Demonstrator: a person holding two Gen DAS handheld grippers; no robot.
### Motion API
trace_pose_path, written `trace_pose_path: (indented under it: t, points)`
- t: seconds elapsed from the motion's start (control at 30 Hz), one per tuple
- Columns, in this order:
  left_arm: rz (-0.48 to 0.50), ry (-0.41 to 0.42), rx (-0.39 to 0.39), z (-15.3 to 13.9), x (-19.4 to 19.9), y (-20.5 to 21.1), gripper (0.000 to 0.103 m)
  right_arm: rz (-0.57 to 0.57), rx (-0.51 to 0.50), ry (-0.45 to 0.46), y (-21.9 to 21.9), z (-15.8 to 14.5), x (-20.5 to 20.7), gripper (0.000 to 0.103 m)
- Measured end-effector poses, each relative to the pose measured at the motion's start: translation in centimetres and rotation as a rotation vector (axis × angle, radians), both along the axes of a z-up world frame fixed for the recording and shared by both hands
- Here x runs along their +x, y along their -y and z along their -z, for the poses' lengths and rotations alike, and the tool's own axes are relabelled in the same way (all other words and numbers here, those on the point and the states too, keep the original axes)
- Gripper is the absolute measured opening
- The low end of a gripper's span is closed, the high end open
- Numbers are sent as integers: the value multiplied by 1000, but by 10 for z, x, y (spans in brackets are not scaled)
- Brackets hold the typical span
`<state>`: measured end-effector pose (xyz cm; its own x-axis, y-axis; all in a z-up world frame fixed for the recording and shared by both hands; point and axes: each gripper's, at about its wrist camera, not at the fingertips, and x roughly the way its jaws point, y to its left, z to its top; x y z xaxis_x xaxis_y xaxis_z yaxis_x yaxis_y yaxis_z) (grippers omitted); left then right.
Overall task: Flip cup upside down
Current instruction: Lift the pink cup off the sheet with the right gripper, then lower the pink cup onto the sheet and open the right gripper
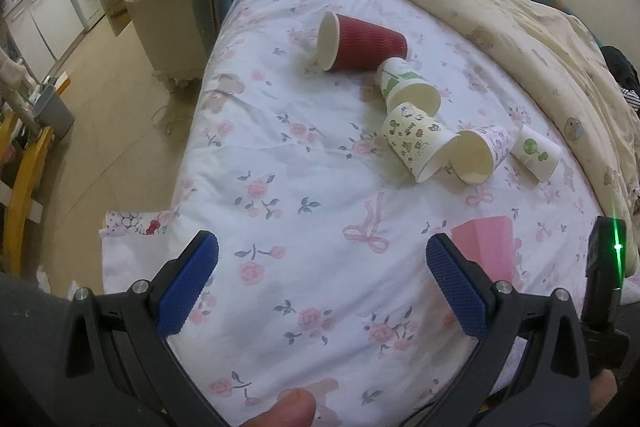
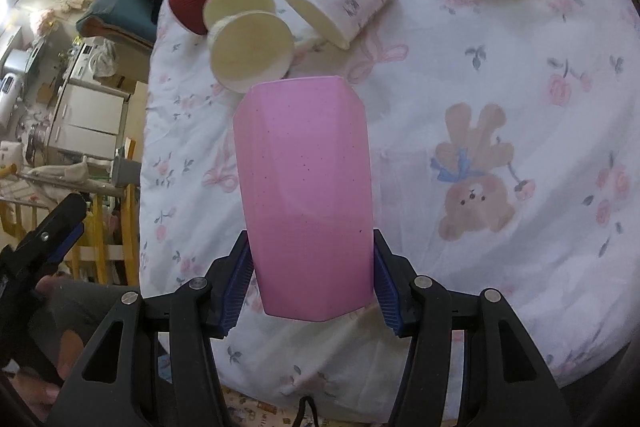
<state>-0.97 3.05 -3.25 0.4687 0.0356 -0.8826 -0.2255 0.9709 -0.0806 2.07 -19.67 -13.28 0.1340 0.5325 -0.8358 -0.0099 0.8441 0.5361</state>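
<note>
right tongs [image 2: 310, 283] grip the pink cup [image 2: 306, 195]; left tongs [image 1: 322, 287] gape.

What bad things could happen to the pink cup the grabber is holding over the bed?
1. The right gripper pinches the tall pink faceted cup only near one end, so it might twist or slip out between the blue fingers during the flip.
2. Paper cups lie on their sides nearby, such as the cream paper cup just past the pink cup; a swing could knock them.
3. The flowered bed sheet looks soft and wrinkled, so a cup set down upside down could tip over.
</note>
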Motion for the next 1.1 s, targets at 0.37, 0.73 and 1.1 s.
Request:
trace_pose_path:
  t: [0.37, 0.73, 1.1]
  points:
    - [3, -11, -2, 3, 4, 3, 103, -19, -28, -24, -2, 15, -4, 60]
    - [-3, -9, -8, 3, 4, 2, 103, -10, -26, 7, -2, 3, -5, 82]
    - [6, 4, -10, 0, 1, 2, 103, -34, -125, 204, 19, -74, -3, 82]
